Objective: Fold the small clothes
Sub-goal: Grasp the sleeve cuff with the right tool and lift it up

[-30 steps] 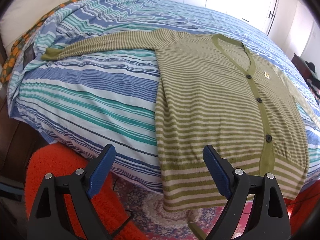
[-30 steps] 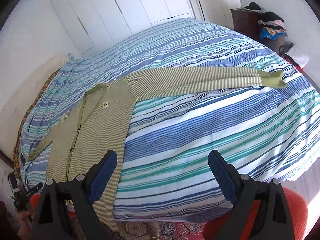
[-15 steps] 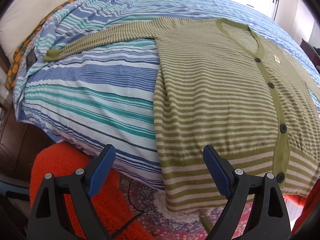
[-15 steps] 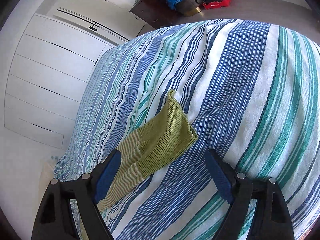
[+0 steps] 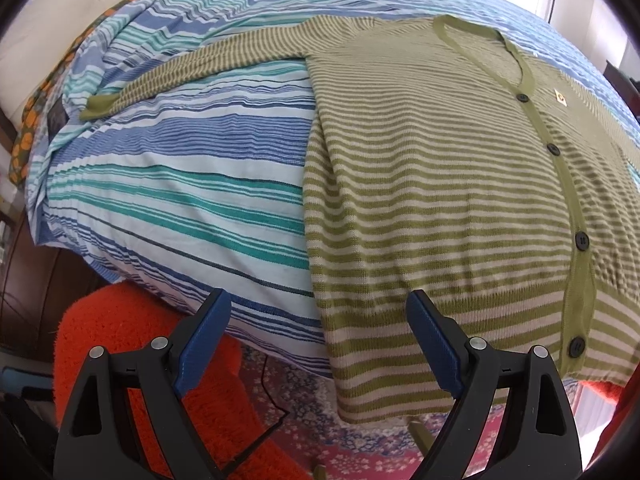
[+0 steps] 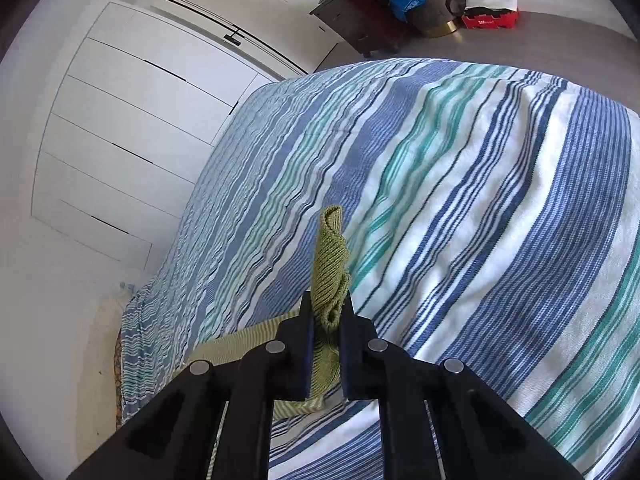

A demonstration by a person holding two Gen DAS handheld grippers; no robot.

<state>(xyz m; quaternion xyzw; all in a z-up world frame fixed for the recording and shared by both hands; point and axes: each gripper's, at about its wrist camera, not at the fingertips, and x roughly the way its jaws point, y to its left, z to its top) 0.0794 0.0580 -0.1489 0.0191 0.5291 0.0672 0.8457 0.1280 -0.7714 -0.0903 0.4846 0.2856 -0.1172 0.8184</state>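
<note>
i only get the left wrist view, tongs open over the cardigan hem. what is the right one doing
Observer: The right tongs are shut on the plain olive-green ribbed cuff of the cardigan's other sleeve.
Operator: is the cuff flat on the bed
Observer: No, it stands bunched upright between the jaws, above the blue, teal and white striped bedspread.
Operator: anything past that side of the bed
Observer: A dark wooden dresser piled with clothes, beside a red crate on the floor.
</note>
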